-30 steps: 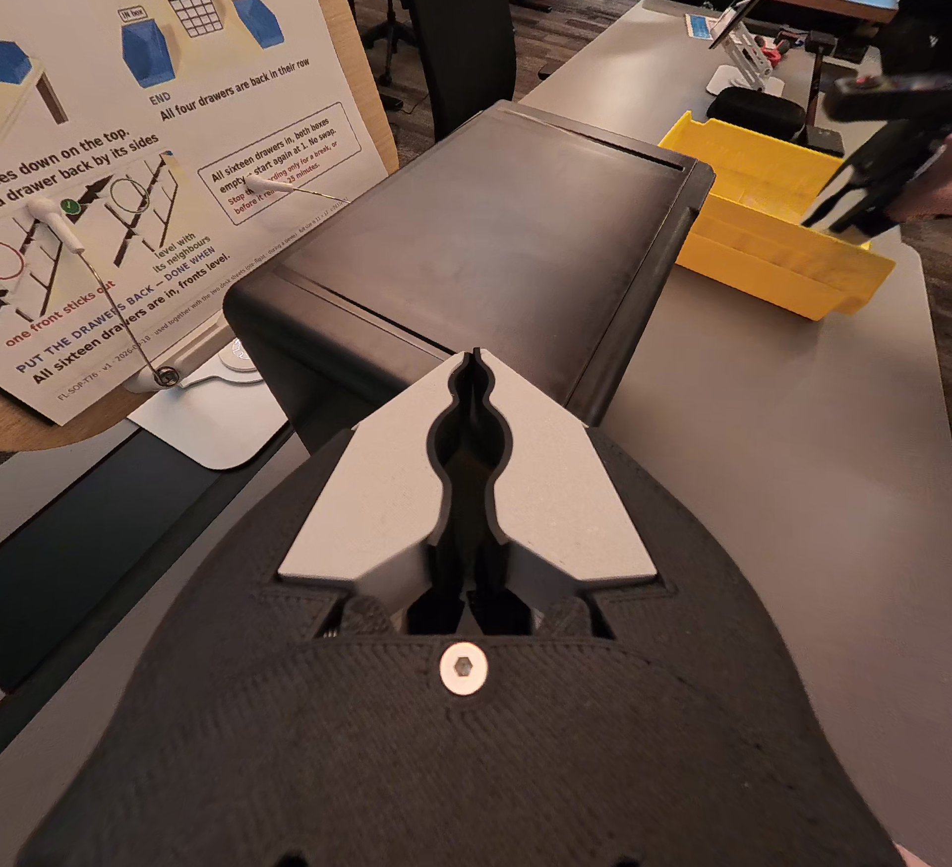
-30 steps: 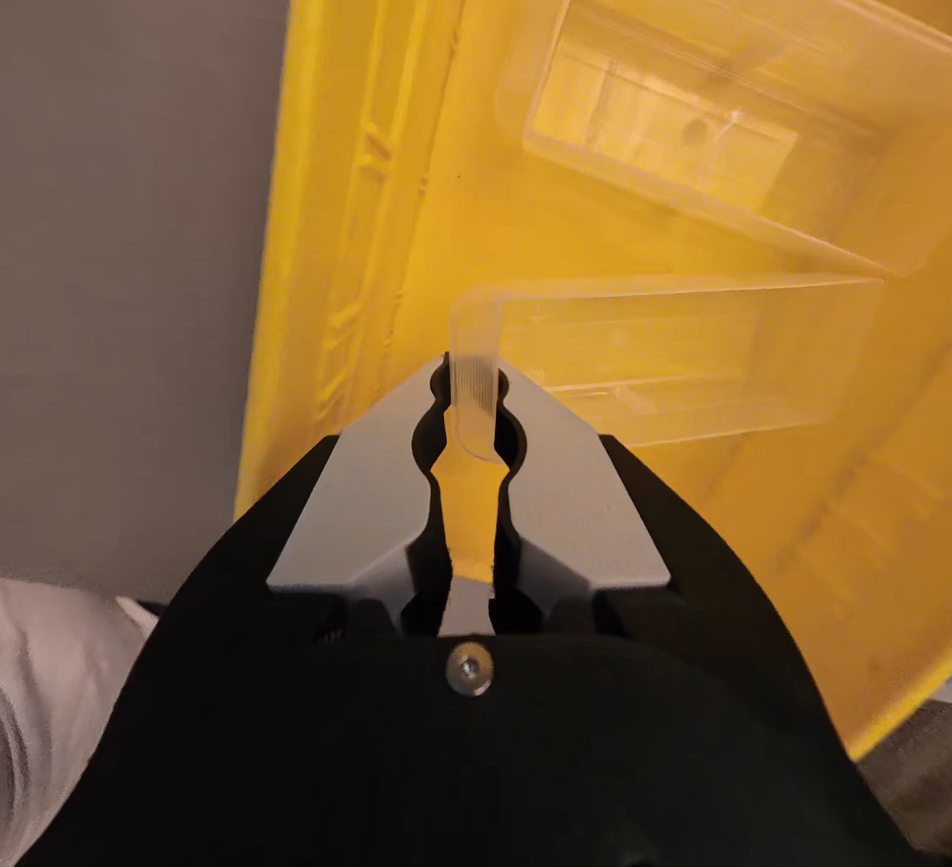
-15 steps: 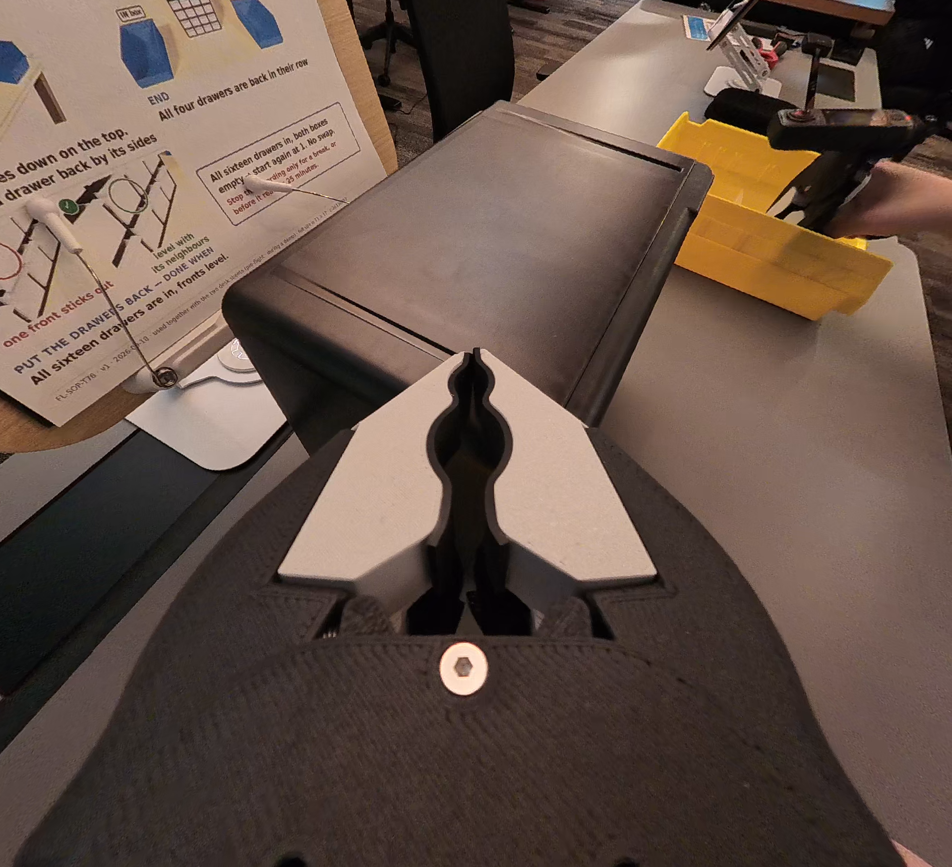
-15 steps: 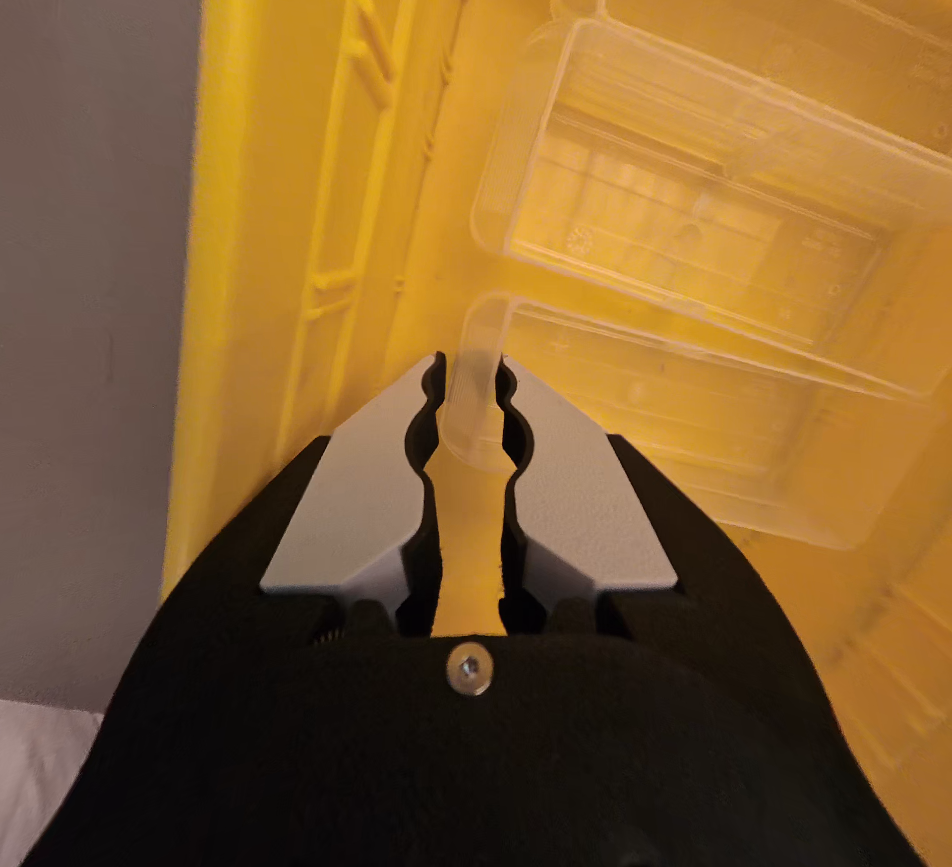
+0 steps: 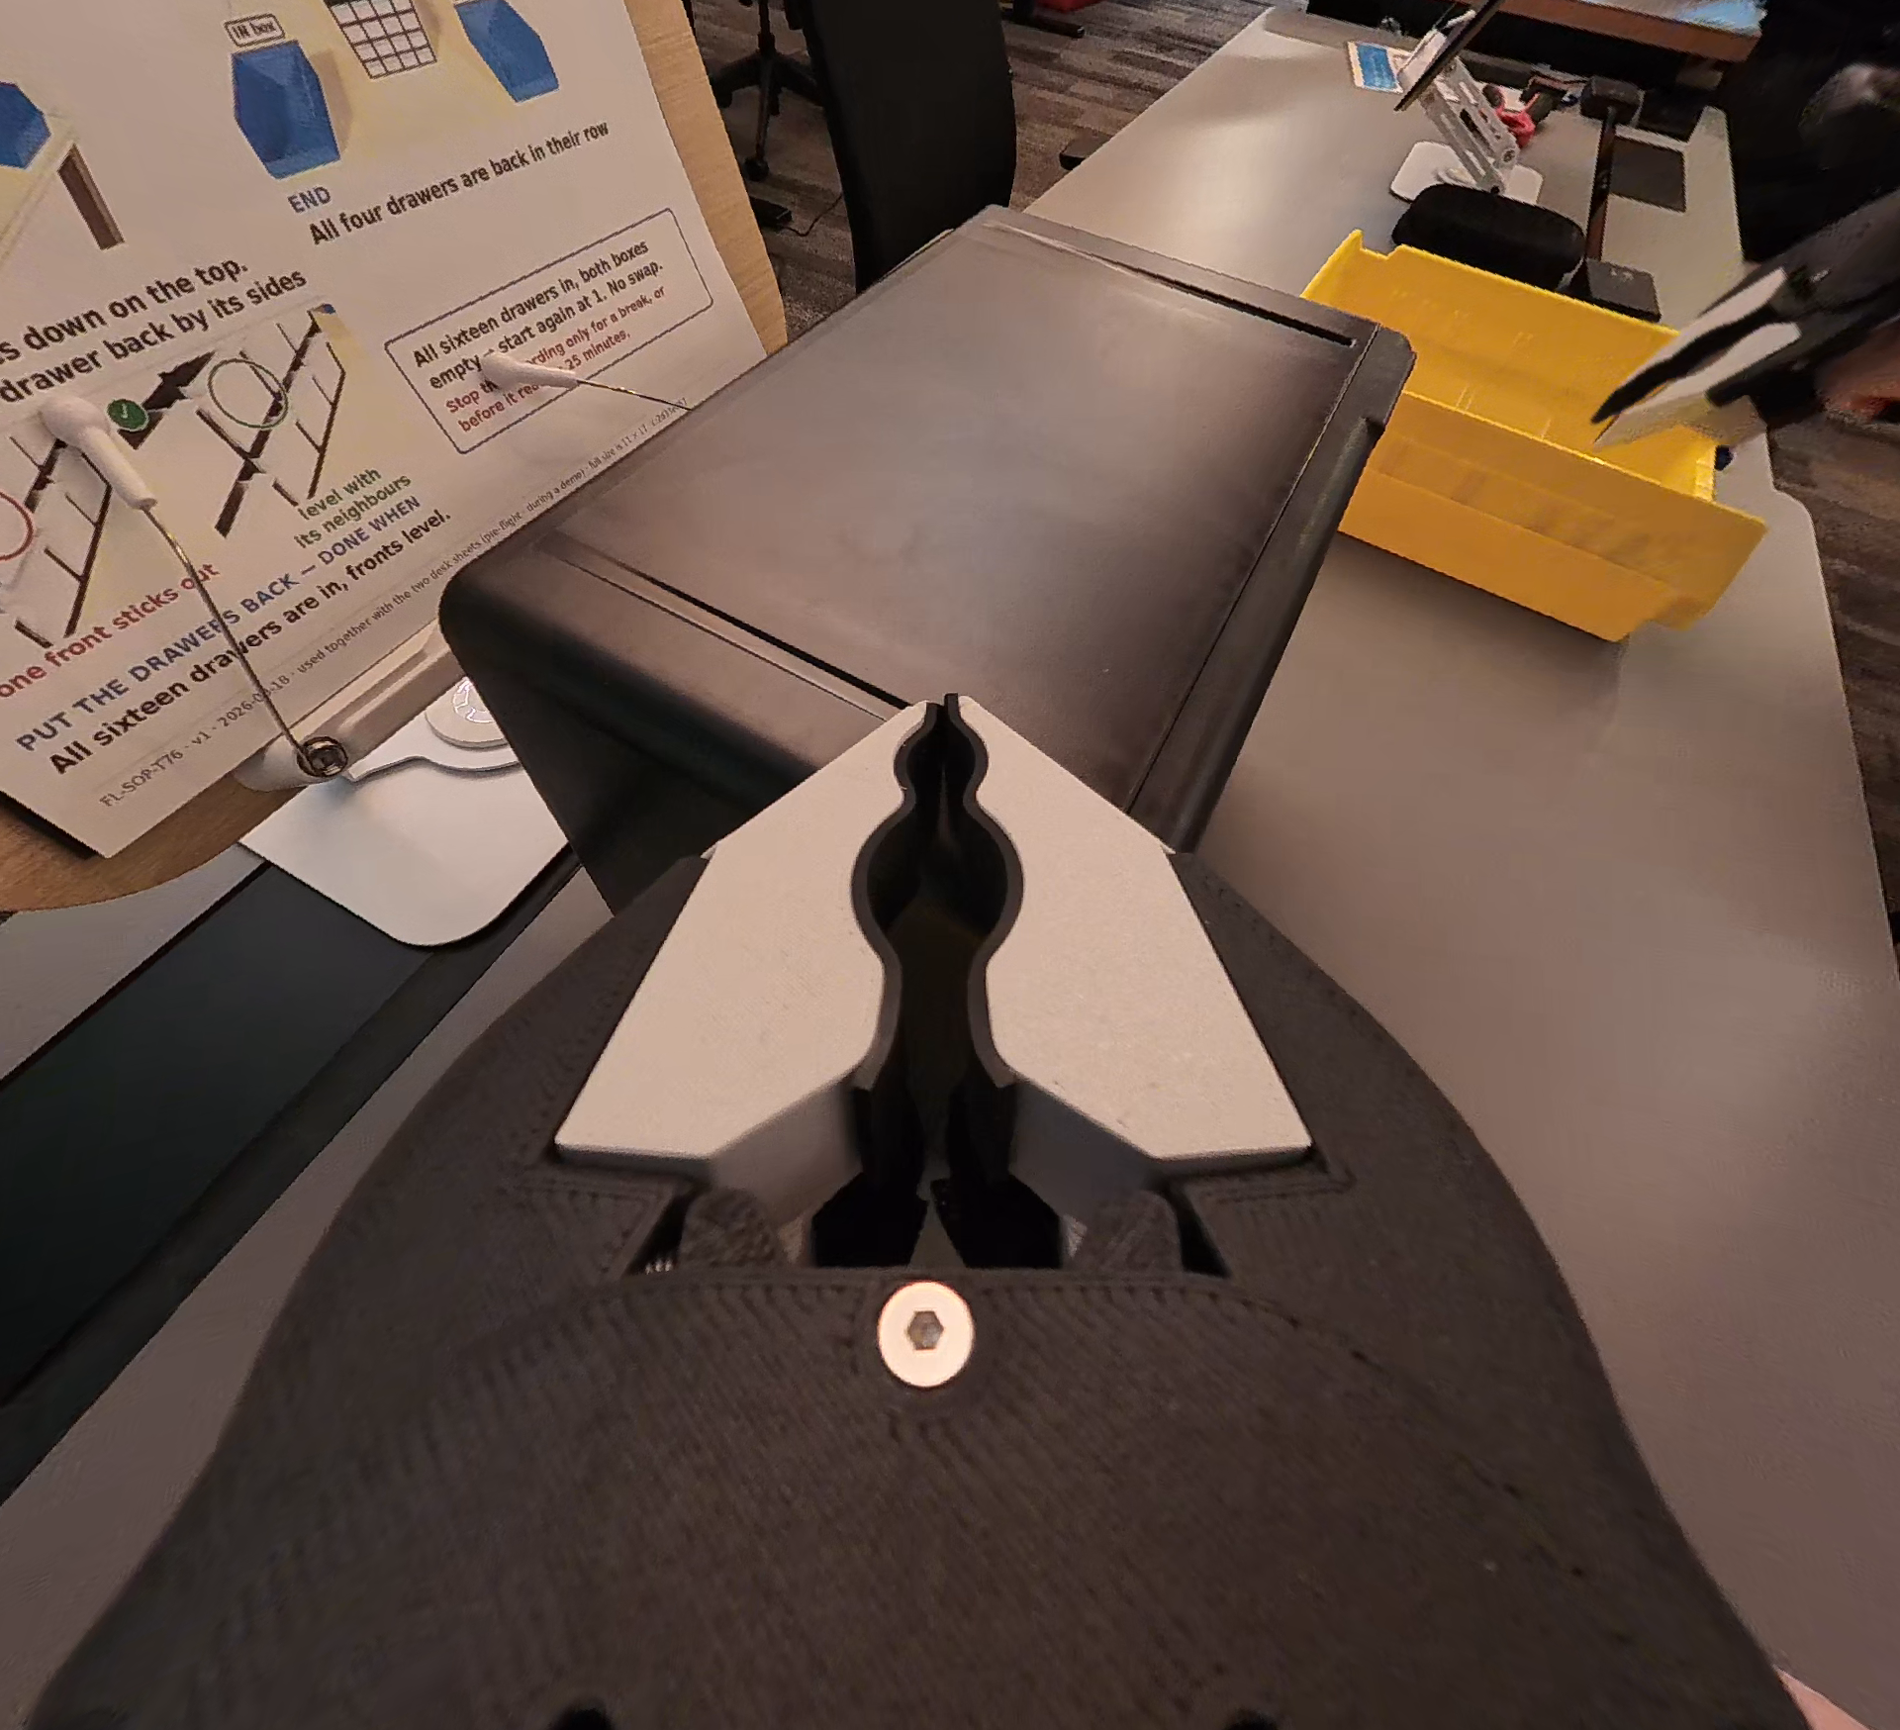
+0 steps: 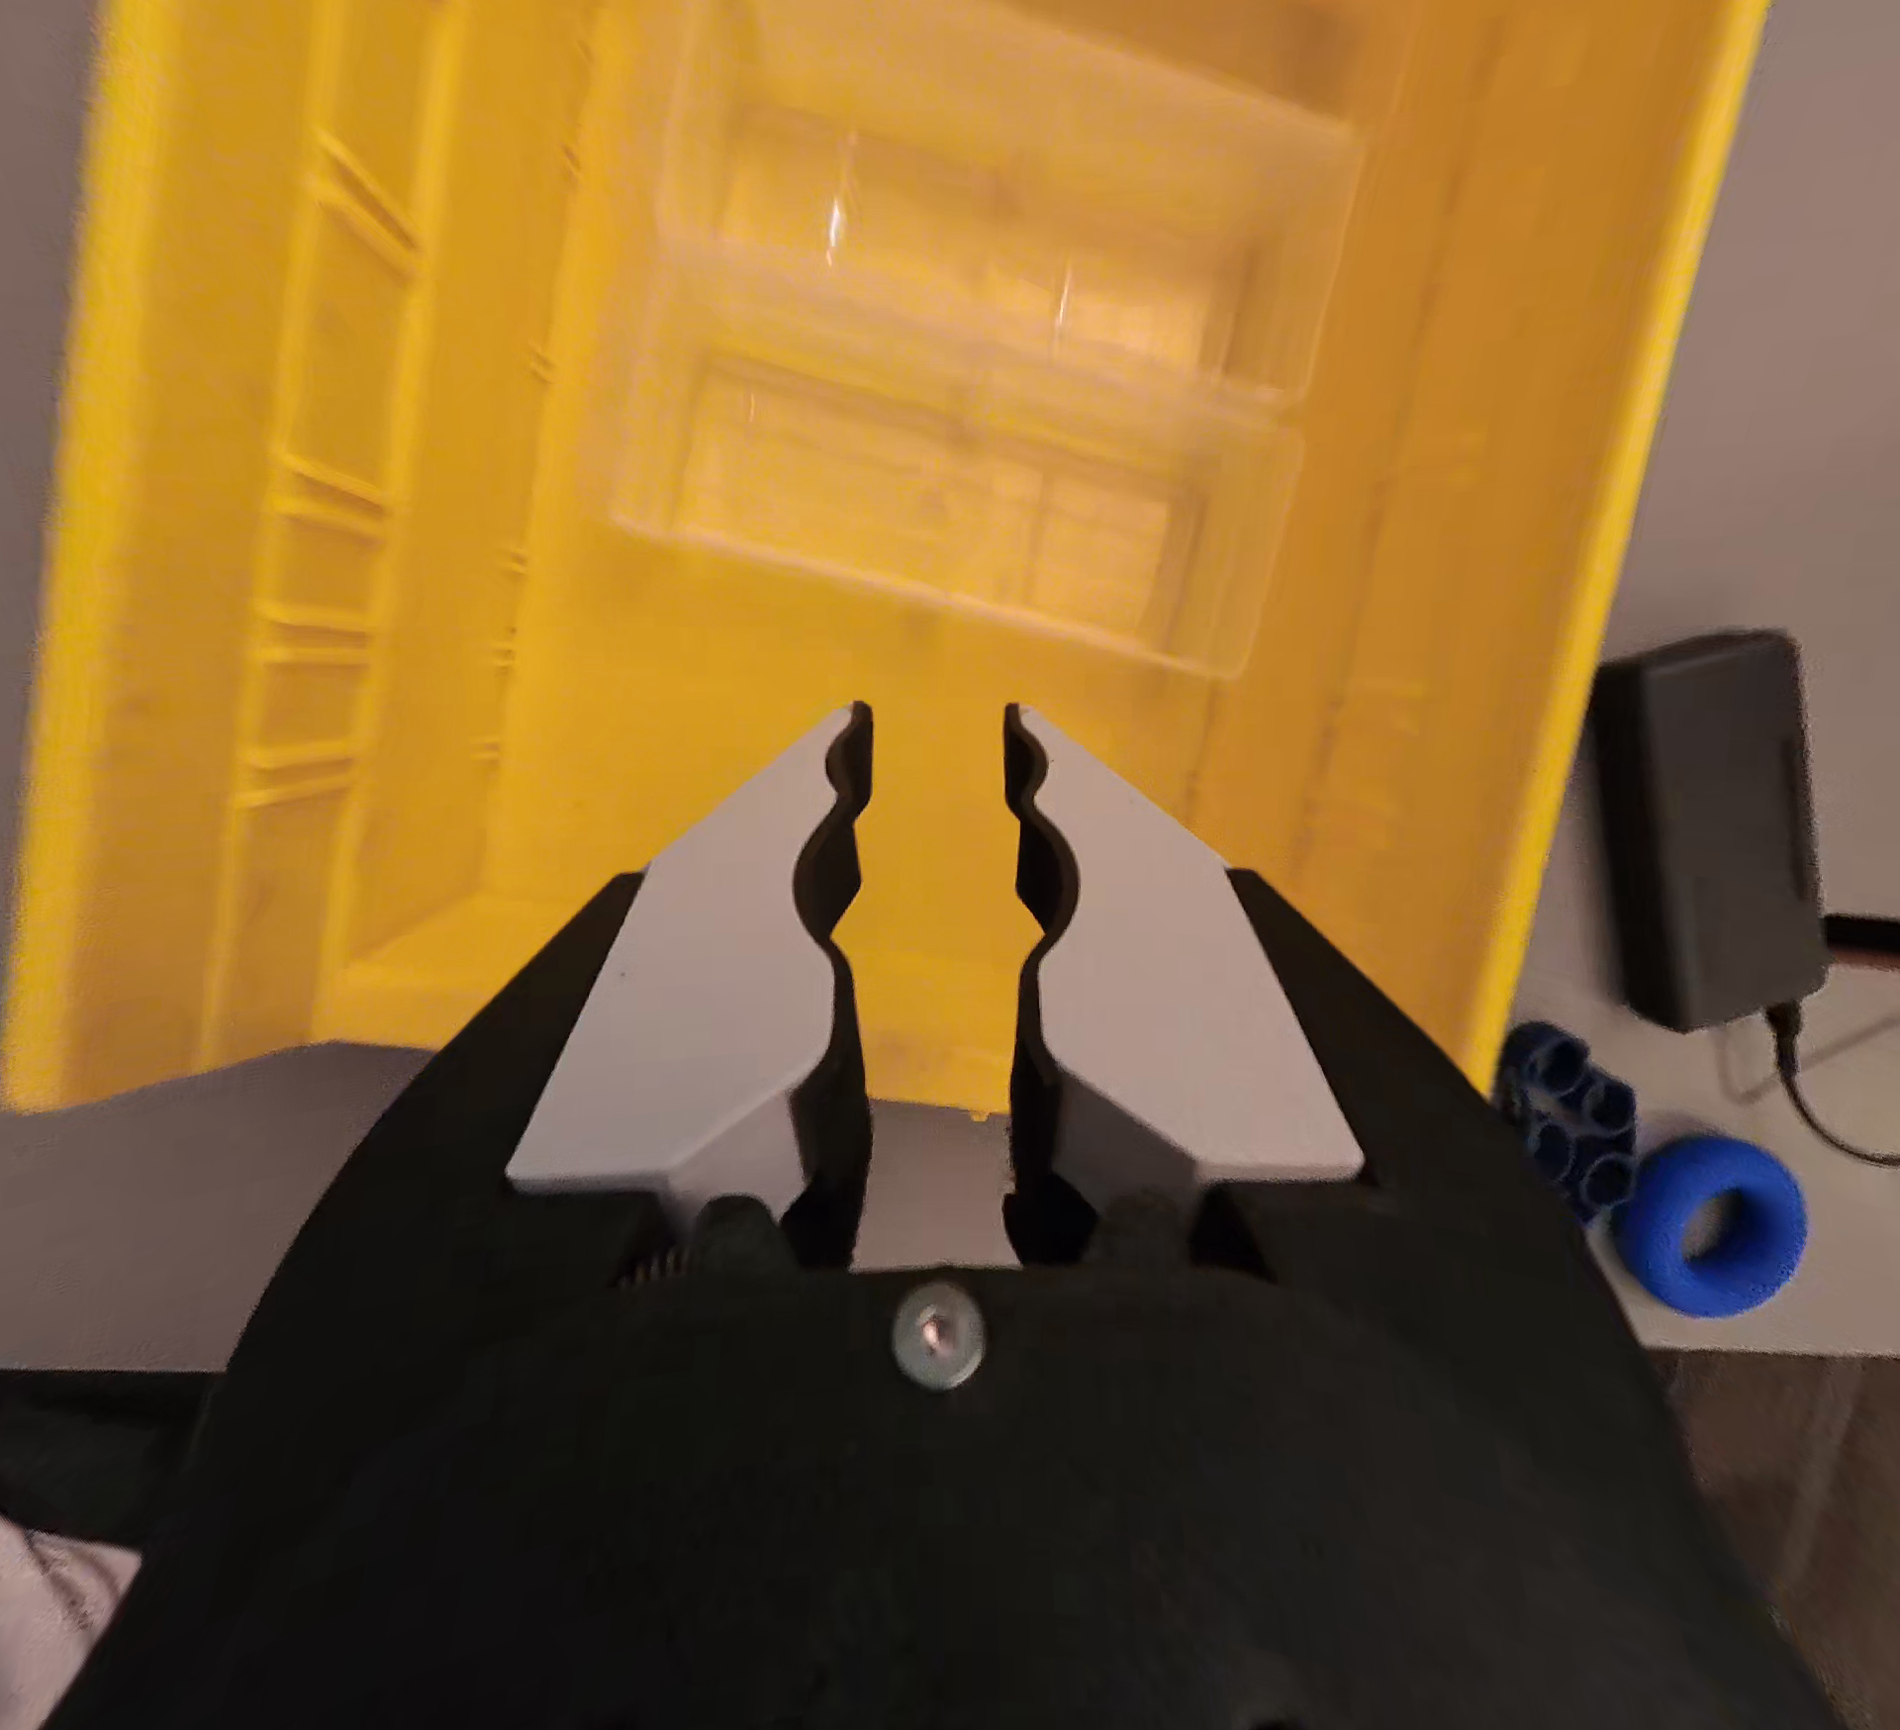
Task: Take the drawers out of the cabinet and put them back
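Observation:
The black cabinet [image 5: 956,488] lies on the grey table, seen from its back and top; its drawer fronts are hidden. My left gripper [image 5: 948,704] is shut and empty, just above the cabinet's near edge. A yellow bin [image 6: 1131,807] holds several clear plastic drawers [image 6: 956,488], one on another. My right gripper [image 6: 934,709] is open and empty, pulled back above the bin's near end, apart from the drawers. It also shows in the left wrist view [image 5: 1686,385] over the yellow bin [image 5: 1491,467].
An instruction poster [image 5: 308,293] on a stand is left of the cabinet. A black power adapter [image 6: 1707,827], a blue ring [image 6: 1712,1239] and a blue block [image 6: 1568,1125] lie right of the bin. A black case [image 5: 1491,231] and a tablet stand [image 5: 1460,128] stand behind it. There is about 60 cm between the tips of the two grippers. My right gripper's tips are some 25 cm from the black power adapter [image 6: 1707,827].
My right gripper opened and let go of the clear drawer's handle, leaving it in the yellow bin, then drew back and up. My left gripper has not moved.

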The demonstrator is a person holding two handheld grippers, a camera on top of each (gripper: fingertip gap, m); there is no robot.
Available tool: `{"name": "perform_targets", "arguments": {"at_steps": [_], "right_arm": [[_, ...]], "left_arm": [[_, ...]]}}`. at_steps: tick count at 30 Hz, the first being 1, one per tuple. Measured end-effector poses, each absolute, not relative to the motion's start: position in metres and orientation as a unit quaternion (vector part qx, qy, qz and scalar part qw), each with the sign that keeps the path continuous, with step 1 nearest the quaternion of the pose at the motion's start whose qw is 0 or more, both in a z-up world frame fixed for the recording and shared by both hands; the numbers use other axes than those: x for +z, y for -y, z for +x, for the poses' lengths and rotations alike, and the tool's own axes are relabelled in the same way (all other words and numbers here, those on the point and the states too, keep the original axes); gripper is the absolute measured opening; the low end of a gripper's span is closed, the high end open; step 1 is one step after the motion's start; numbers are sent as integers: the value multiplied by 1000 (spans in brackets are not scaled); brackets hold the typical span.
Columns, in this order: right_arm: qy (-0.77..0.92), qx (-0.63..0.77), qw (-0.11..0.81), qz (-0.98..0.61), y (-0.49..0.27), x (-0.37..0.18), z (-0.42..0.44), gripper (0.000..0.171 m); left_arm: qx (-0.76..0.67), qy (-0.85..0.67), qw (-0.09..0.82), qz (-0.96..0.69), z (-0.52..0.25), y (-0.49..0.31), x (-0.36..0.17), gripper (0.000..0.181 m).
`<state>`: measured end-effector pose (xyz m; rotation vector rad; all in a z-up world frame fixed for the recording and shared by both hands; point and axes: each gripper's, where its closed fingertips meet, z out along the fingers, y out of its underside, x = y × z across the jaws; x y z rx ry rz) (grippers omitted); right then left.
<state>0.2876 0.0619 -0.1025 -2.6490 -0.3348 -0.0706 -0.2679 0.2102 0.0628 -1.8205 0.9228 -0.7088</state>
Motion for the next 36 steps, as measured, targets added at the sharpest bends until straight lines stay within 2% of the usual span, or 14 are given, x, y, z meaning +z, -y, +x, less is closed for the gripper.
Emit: {"name": "perform_targets", "arguments": {"at_steps": [1, 5, 17, 20, 23, 26, 28, 31, 36], "right_arm": [[114, -31, 221, -968, -60, -111, 291, 24], [106, -23, 211, -972, -66, -134, 287, 24], [110, -33, 213, -970, -77, -140, 284, 25], [102, -101, 234, -962, -65, -111, 293, 24], [101, -205, 336, -914, -66, -33, 282, 24], [160, -260, 498, -812, -78, 61, 209, 25], [252, -223, 584, -738, -87, 87, 126, 25], [404, -215, 628, -630, -95, 61, 16, 14], [543, -278, 605, -512, -126, -29, -74, 25]], "left_arm": [[-289, -377, 471, -744, -268, -210, 63, 0], [-288, -376, 471, -744, -268, -210, 63, 0], [-289, -376, 471, -744, -268, -210, 63, 0], [-290, -376, 471, -744, -268, -210, 63, 0], [-288, -376, 471, -744, -268, -210, 63, 0], [-288, -375, 471, -745, -268, -210, 63, 0], [-287, -375, 471, -745, -268, -210, 63, 0], [-288, -375, 471, -745, -268, -210, 63, 0], [-288, -376, 470, -745, -268, -210, 63, 0]]}}
